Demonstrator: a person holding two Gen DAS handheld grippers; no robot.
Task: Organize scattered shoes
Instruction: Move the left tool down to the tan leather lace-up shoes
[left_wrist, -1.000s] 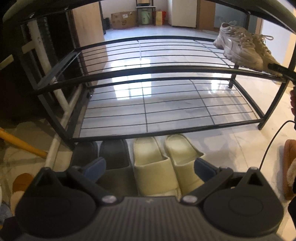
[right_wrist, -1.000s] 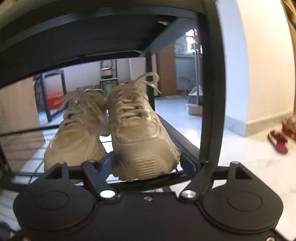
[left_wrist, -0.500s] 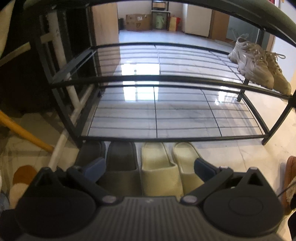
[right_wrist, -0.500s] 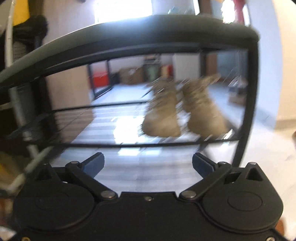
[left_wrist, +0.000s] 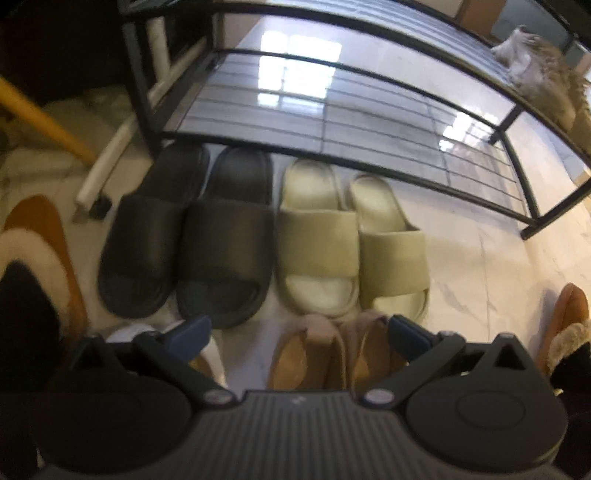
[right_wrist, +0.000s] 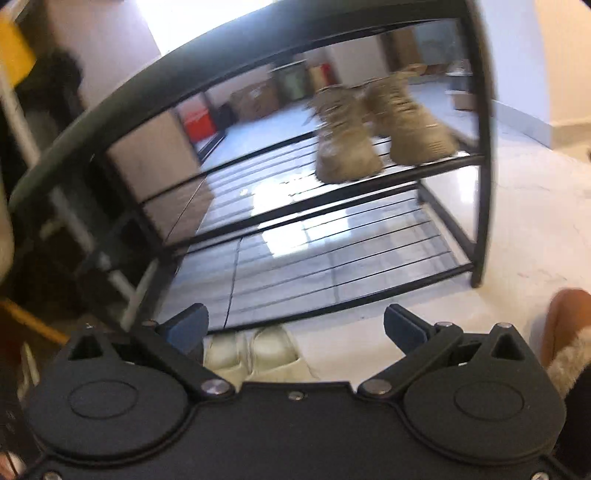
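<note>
Beige sneakers (right_wrist: 384, 133): pair stood on middle shelf of shoe rack (right_wrist: 484, 155), at its right end; right gripper (right_wrist: 293, 328), a second earlier close up at their toes, had drawn back, tongs wide and empty. Placement judged done. Left gripper (left_wrist: 297, 332) had tilted down to the floor, tongs wide, empty. Black slides (left_wrist: 184, 236) and cream slides (left_wrist: 351, 240) lay side by side at rack's front edge; brown slippers (left_wrist: 332, 354) just below. Lower shelf bare, open approach from front
</note>
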